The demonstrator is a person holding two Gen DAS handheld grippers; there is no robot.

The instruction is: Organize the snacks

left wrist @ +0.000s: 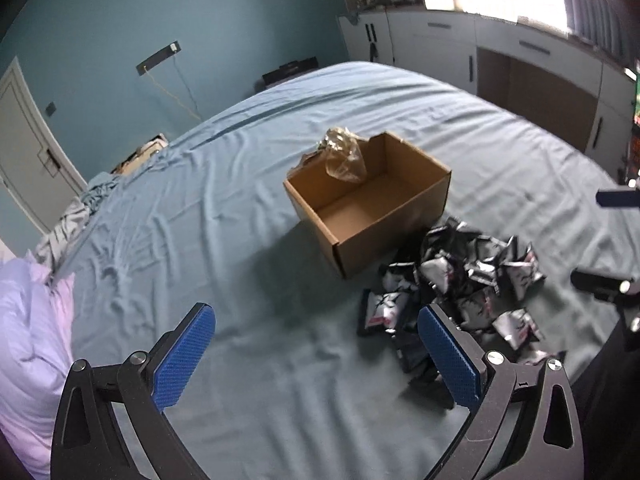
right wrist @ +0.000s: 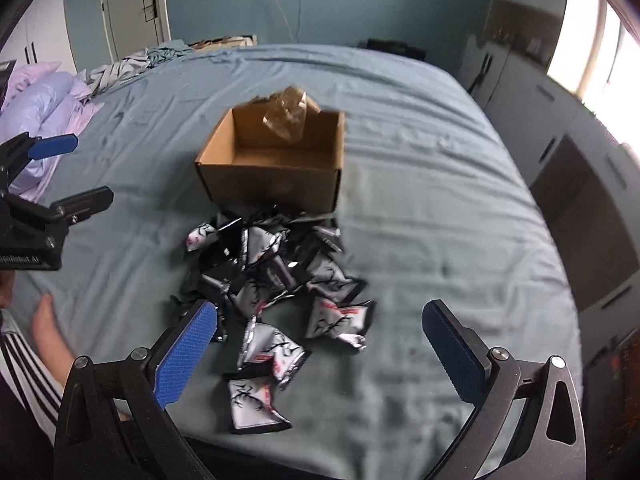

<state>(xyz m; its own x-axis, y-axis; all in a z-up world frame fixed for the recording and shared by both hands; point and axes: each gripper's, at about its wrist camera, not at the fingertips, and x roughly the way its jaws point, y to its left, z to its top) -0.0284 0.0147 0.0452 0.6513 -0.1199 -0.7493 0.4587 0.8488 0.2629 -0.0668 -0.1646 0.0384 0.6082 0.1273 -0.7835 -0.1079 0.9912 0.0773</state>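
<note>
A pile of black-and-white snack packets (left wrist: 464, 280) (right wrist: 280, 288) lies on the blue bed sheet, just in front of an open brown cardboard box (left wrist: 368, 200) (right wrist: 276, 160). The box holds only a crumpled clear plastic bag (left wrist: 344, 156) (right wrist: 288, 116) at its far side. My left gripper (left wrist: 316, 340) hovers open over bare sheet, left of the pile, with nothing between its blue pads. My right gripper (right wrist: 320, 336) also stands open above the near packets, holding nothing. In the right wrist view the left gripper (right wrist: 56, 172) shows at the left edge, open.
The bed (left wrist: 200, 200) (right wrist: 440, 220) fills both views. Lilac bedding (left wrist: 28, 340) (right wrist: 44, 108) and rumpled grey sheets sit at the left. White cabinets (left wrist: 520, 52) line the right wall. A hand and striped sleeve (right wrist: 36, 340) rest at the bed's near left edge.
</note>
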